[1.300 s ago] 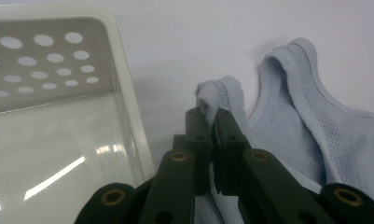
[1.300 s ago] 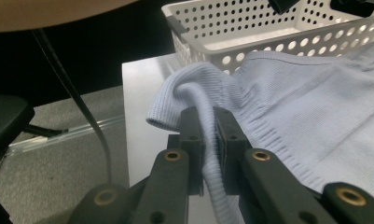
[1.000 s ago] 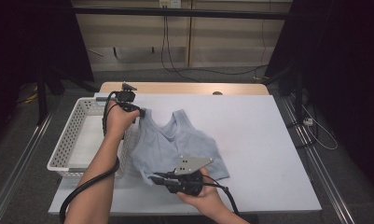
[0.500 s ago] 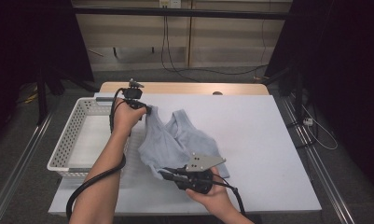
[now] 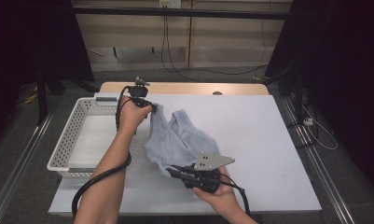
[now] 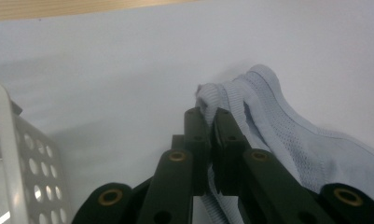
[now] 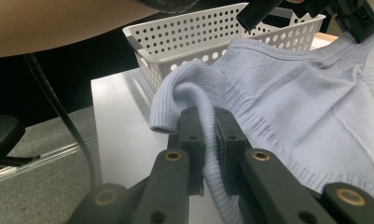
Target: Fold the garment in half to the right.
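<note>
Both claws are already clamped on the light blue top (image 5: pixel 177 140), the left claw (image 5: pixel 153 108) on a shoulder strap beside the basket (image 5: pixel 77 135), the right claw (image 5: pixel 171 171) on its hem, so I judge the moving into the basket remains.

A pale blue knitted vest (image 5: pixel 177 142), ribbed along its edges, lies crumpled and partly lifted near the middle of the white bench (image 5: pixel 268 140), closer to its left edge.
</note>
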Tool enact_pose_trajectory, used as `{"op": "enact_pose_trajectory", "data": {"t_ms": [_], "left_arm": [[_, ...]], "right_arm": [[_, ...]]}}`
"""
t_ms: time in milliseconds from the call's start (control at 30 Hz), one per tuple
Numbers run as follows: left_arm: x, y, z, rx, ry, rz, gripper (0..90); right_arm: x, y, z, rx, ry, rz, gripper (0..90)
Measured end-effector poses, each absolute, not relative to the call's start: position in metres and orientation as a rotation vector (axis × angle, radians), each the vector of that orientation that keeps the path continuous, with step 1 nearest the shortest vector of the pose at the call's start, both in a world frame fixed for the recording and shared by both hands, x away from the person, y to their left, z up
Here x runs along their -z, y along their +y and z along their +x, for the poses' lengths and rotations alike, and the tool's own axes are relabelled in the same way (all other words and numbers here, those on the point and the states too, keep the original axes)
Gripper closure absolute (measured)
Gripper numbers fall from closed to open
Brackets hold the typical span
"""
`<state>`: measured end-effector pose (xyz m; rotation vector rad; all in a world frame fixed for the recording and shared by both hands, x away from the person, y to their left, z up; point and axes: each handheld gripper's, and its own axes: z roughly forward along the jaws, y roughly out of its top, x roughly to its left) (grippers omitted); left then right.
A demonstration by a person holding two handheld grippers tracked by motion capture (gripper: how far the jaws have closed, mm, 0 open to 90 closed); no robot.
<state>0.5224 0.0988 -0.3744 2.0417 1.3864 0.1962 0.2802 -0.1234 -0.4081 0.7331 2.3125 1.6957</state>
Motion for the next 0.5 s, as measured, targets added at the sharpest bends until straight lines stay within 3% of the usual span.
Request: {"op": "enact_pose_trajectory", "data": {"t_ms": [500], "left_arm": [[0.375, 0.087, 0.527, -0.209, 1.359, 2.04, 84.0]], "right_arm": [[0.405, -0.14, 0.28, -1.688, 2.262, 0.788, 84.5]]}}
